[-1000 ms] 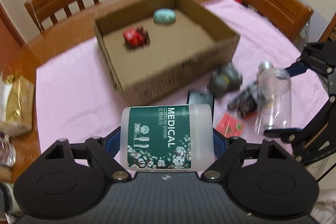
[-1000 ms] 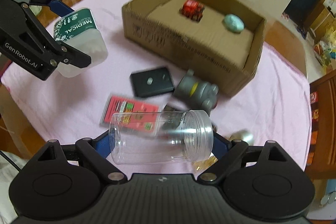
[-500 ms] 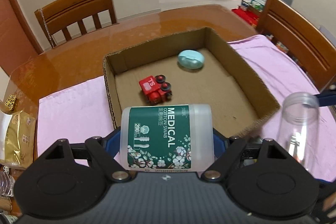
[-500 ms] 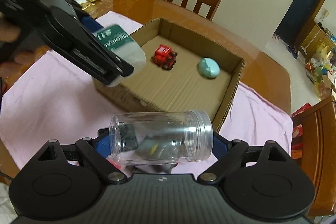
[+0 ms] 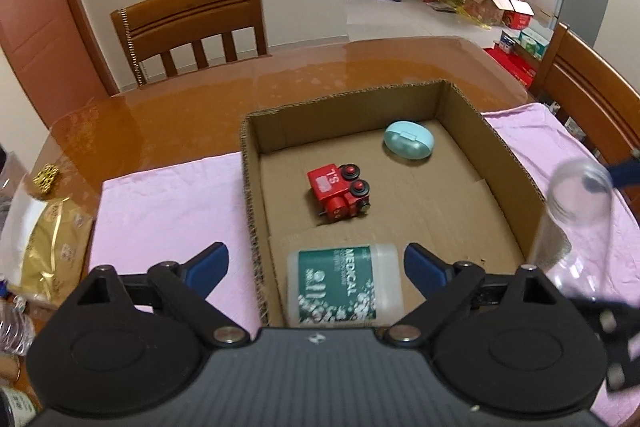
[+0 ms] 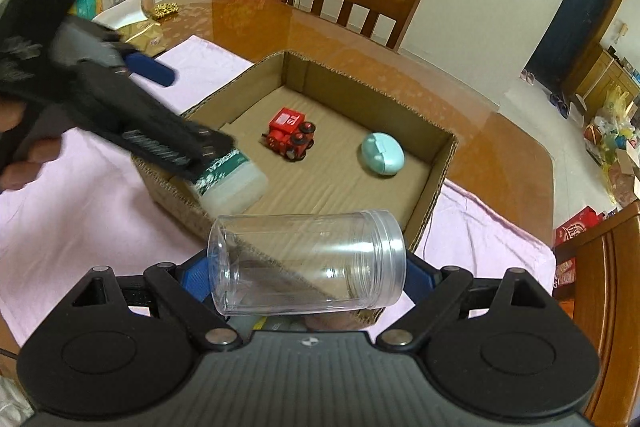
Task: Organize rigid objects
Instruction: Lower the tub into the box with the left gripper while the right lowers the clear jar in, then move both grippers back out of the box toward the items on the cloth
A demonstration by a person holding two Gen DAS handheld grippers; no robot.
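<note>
My left gripper (image 6: 132, 99) looks smeary in the right camera, and it covers one end of the cotton swab tub (image 6: 232, 183). In the left camera the clear jar (image 5: 576, 223) is a blurry smudge at the edge. Something grey and yellow (image 6: 276, 323) sits under the jar; I can't tell what.

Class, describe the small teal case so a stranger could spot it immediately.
Find the open cardboard box on the pink cloth. Inside, near its far corner, lies the teal case. Unlike the red toy train and the labelled cotton swab tub, it is a smooth, plain oval.
</note>
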